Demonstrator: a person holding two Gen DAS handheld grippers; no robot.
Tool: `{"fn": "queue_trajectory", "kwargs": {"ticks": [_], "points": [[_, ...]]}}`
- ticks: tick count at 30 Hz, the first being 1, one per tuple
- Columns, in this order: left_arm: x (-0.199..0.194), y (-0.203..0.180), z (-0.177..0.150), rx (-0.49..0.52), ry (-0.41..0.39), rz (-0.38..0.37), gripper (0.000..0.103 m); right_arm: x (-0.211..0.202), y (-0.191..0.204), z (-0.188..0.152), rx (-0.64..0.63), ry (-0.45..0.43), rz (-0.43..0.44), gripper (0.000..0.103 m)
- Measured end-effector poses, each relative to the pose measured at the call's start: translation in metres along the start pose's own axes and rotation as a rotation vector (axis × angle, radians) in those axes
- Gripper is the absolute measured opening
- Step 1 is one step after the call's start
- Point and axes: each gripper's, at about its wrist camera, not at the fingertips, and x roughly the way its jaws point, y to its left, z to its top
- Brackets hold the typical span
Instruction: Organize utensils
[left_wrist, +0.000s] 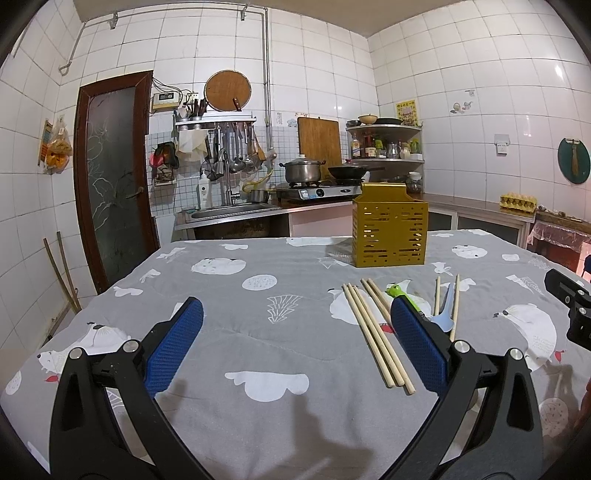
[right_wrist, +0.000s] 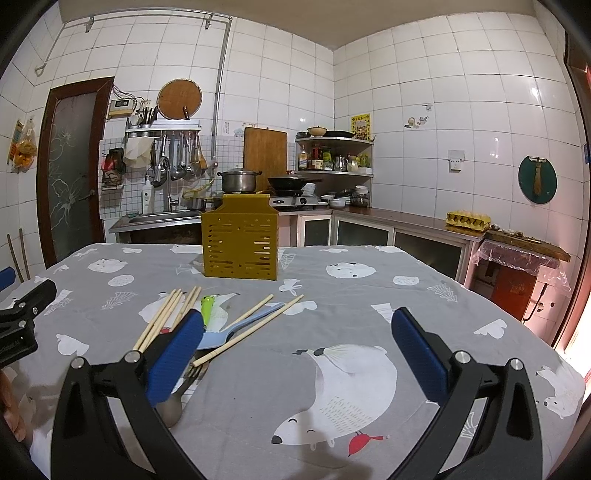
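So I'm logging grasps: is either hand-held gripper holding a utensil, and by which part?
Nothing is held. The left hand-held gripper and right hand-held gripper are both open above the cloth; the chopsticks lie loose.

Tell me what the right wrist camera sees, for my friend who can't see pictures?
The right gripper, jaws wide open and empty, hovers over a grey animal-print tablecloth. To its left lie wooden chopsticks, a blue spatula and a fork; behind them stands a yellow slotted utensil holder.
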Motion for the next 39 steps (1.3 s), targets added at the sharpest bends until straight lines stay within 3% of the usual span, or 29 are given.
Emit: {"fn": "queue_trajectory", "kwargs": {"ticks": [39], "points": [[-0.0025,-0.0037,-0.0008,0.005,-0.011,0.003,0.098,0.0002,-0.0007,-0.0017,-0.002,-0.002,-0.001,0.099]]}}
